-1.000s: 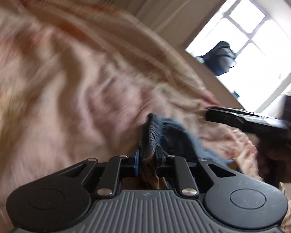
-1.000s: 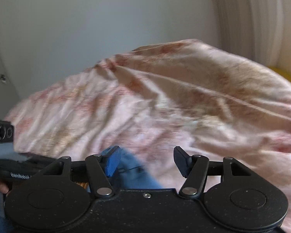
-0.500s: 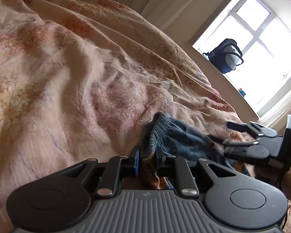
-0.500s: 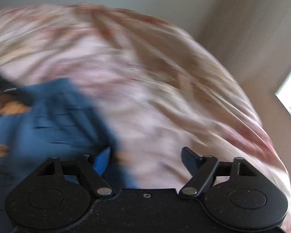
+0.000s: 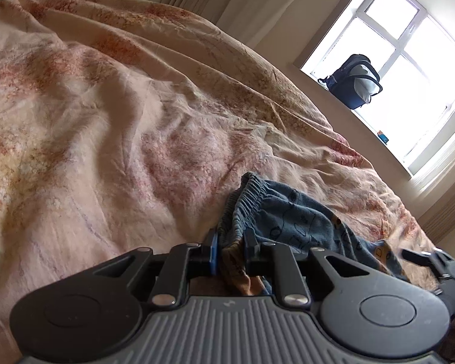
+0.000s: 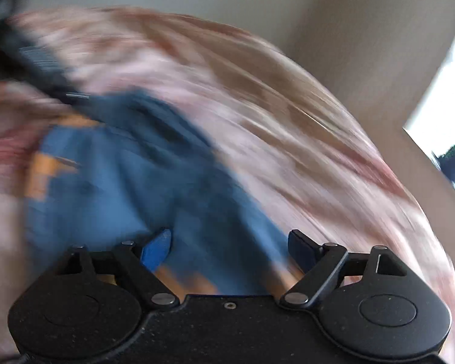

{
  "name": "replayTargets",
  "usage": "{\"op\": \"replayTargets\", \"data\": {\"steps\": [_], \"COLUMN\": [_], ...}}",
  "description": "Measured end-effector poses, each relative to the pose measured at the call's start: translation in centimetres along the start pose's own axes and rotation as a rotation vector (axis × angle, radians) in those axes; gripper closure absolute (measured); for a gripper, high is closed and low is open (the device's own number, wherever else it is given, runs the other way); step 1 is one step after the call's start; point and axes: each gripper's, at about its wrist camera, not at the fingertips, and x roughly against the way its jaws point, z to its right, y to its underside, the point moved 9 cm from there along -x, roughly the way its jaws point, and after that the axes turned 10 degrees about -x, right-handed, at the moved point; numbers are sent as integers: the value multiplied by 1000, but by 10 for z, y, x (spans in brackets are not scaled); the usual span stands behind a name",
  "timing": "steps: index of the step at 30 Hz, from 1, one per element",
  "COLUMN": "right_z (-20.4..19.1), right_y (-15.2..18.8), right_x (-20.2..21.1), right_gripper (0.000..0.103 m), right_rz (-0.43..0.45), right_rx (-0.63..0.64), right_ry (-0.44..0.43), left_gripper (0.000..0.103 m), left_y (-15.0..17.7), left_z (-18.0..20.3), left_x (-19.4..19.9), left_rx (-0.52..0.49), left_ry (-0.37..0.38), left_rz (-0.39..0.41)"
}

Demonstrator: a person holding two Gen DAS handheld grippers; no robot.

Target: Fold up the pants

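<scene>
Blue patterned pants (image 5: 291,215) with orange patches lie bunched on the bed. My left gripper (image 5: 231,247) is shut on their gathered elastic waistband, which stands up between the pads. In the blurred right wrist view, the same pants (image 6: 154,182) spread below my right gripper (image 6: 230,244), whose jaws are wide and still opening. Blue cloth shows between the fingers, but the pads do not press on it. The right gripper (image 5: 430,261) also shows at the lower right edge of the left wrist view, over the far end of the pants.
A pink and orange floral bedcover (image 5: 106,121) covers the whole bed in soft wrinkles. A dark blue bag (image 5: 356,82) sits on the windowsill under a bright window (image 5: 409,54). Curtains hang by the wall behind the bed.
My right gripper has swung over the pants and lower, and its jaws have widened. In the left wrist view it dropped toward the lower right corner. The left gripper kept its hold on the waistband.
</scene>
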Motion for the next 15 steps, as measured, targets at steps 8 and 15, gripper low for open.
{"op": "replayTargets", "data": {"steps": [8,15], "right_z": [87,70], "right_y": [-1,-15], "right_x": [22,-24], "right_gripper": [18,89], "right_rz": [72,-67], "right_rx": [-238,-282], "right_ry": [-8,-223], "left_gripper": [84,84], "left_y": [3,2], "left_z": [7,6], "left_x": [2,1], "left_rx": [-56,-64], "left_ry": [-53,-48], "left_rz": [21,23]}}
